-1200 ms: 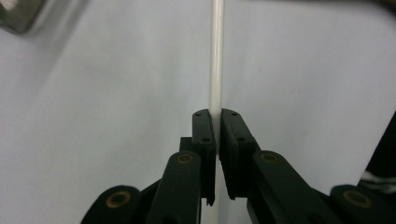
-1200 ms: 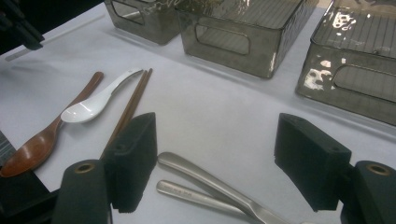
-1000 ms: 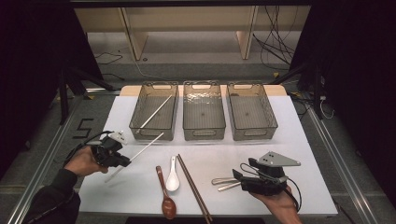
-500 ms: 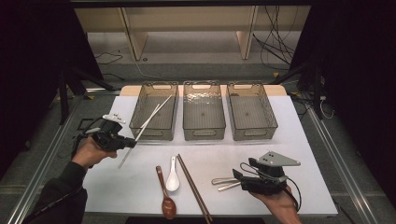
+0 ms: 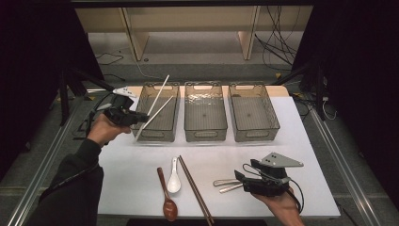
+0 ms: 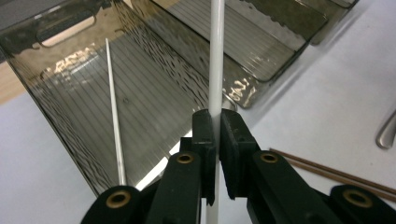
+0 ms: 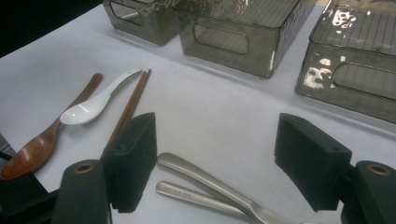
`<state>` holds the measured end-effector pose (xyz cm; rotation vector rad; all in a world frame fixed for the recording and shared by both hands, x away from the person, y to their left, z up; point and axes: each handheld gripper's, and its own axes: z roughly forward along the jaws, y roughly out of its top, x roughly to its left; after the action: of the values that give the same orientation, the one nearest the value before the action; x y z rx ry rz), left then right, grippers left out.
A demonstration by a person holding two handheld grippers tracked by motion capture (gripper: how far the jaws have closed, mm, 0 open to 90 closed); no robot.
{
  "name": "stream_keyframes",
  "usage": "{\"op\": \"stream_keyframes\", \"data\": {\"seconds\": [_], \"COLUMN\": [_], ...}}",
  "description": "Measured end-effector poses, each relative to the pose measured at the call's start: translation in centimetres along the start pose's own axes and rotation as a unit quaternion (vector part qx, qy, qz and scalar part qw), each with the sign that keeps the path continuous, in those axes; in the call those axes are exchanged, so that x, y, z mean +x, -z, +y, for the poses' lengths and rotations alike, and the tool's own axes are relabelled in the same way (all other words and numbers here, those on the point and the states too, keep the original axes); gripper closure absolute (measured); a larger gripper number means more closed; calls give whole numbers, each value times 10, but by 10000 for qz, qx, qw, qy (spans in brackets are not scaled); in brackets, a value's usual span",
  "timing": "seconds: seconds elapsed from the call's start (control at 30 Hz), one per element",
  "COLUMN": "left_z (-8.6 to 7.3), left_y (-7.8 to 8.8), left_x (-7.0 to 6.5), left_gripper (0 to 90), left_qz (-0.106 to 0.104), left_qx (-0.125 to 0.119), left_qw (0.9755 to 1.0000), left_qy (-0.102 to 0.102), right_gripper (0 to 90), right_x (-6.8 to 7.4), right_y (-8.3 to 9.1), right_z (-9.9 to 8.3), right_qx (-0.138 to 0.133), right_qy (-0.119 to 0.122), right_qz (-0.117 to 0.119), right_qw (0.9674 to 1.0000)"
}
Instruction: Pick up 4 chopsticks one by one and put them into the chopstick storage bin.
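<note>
Fingers [image 6: 205, 140] of the left gripper [image 5: 123, 113] clamp a white chopstick [image 6: 216, 60]; the right gripper [image 7: 215, 158] stands open. Judged light, stiff and slippery; grip near its middle.

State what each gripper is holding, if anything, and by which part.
The left gripper is shut on a white chopstick, pinched near its lower end, above the left bin. The right gripper is open, holding nothing; two metal handles lie between its jaws.

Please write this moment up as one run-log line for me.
left tool: shut on white chopstick, over left bin | right tool: open, over metal utensil handles | left bin: one white chopstick inside
</note>
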<state>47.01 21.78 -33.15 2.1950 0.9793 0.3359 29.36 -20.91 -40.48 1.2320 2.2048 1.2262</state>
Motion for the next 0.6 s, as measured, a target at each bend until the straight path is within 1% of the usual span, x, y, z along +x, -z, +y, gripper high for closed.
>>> {"op": "stream_keyframes", "data": {"seconds": [0.03,0.1,0.2,0.33,0.4,0.43,0.47,0.57,0.6], "left_z": [4,12,22,33,37,38,39,40,40], "left_y": [-2,-7,-15,-26,-31,-33,-35,-40,-41], "left_x": [2,6,12,18,22,23,25,31,32], "left_gripper": [844,844,844,844,844,844,844,844,844], "left_qz": [50,88,236,376,426,478,548,612,624], "left_qx": [-24,27,36,66,77,115,97,69,88], "left_qw": [10000,10000,9997,9993,9991,9988,9984,9980,9980], "left_qy": [11,2,51,33,18,22,54,126,111], "right_gripper": [306,306,306,306,306,306,306,306,306], "right_x": [0,0,-1,-1,-1,-1,-1,-3,-3], "right_y": [0,1,1,1,1,1,1,2,2], "right_z": [0,0,0,0,0,0,0,0,-1], "right_qx": [-5,-16,-19,-16,-21,-14,-17,-46,-28], "right_qy": [2,1,1,-10,-13,-10,-5,-34,-45], "right_qz": [0,0,6,16,21,23,24,18,16], "right_qw": [10000,10000,10000,10000,10000,10000,10000,10000,10000]}}
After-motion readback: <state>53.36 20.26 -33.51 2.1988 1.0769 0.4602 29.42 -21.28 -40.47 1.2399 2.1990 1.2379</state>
